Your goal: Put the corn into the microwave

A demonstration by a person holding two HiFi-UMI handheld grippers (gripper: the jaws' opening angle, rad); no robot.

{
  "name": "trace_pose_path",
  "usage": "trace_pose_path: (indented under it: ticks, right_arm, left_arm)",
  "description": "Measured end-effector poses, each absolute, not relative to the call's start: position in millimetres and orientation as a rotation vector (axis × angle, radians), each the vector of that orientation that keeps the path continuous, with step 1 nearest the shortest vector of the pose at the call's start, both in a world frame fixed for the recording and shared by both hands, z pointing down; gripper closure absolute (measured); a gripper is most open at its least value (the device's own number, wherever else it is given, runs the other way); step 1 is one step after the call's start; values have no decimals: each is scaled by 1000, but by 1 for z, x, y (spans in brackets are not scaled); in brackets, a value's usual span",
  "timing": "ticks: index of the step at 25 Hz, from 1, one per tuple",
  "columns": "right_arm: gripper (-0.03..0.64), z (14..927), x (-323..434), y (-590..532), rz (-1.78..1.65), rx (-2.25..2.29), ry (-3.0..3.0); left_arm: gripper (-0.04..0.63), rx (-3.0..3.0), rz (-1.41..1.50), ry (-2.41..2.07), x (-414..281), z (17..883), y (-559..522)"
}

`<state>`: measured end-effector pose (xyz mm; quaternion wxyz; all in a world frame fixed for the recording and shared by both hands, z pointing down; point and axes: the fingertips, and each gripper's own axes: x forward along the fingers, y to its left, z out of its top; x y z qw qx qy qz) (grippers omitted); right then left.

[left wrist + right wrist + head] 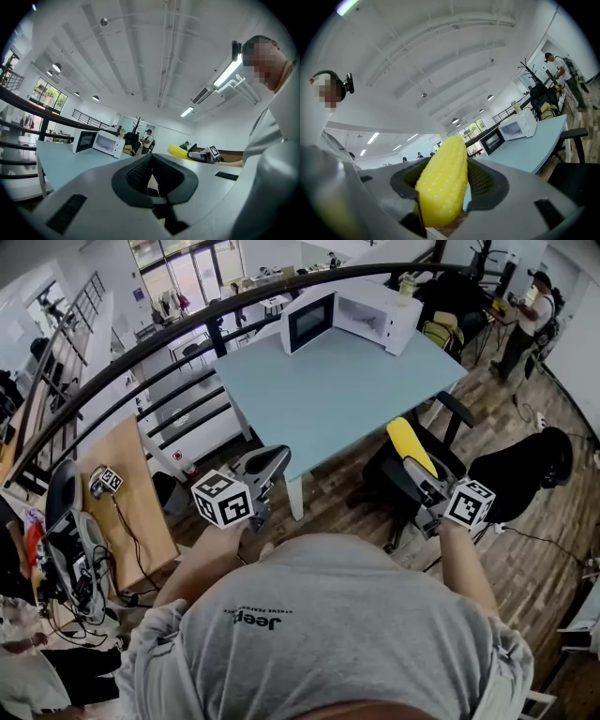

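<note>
Here's the right gripper (424, 476), out at the person's 2 o'clock, with its jaws spread wide around the corn (408, 442). They clamp the thick butt end, and most of the cob sticks out past the tips. In the head view it points toward 11 o'clock. The right gripper view confirms it: ribbed pads press both flanks of the yellow cob (443, 187), with nothing else in there. The left gripper (274, 460) sits at 11 o'clock, jaws drawn together and carrying nothing.

The corn is in the air over the floor, short of the pale blue bench (328, 395). The microwave (361, 315) stands at the bench's far end, dead 12 o'clock, with its door (309, 322) swung open.

Now the cob itself. It looks like a glossy moulded one, so I'd judge it light and stiff, not fragile, but slick. It is round and tapered, which means it could swivel or squirt forward under a hard squeeze. The grip low on the fat end across the widest part looks right to me. That leaves the long nose free to go into the cavity first.
</note>
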<state>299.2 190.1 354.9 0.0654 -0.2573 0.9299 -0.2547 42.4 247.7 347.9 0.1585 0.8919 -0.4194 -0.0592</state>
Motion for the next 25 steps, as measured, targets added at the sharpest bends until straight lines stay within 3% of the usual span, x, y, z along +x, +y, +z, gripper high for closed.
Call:
trace_pose_path:
  ticks: [25]
  right_arm:
    - [364,316,96,24,-728,-932,2737]
  left_arm:
    - [577,2601,-203,-1002,-168,348,57]
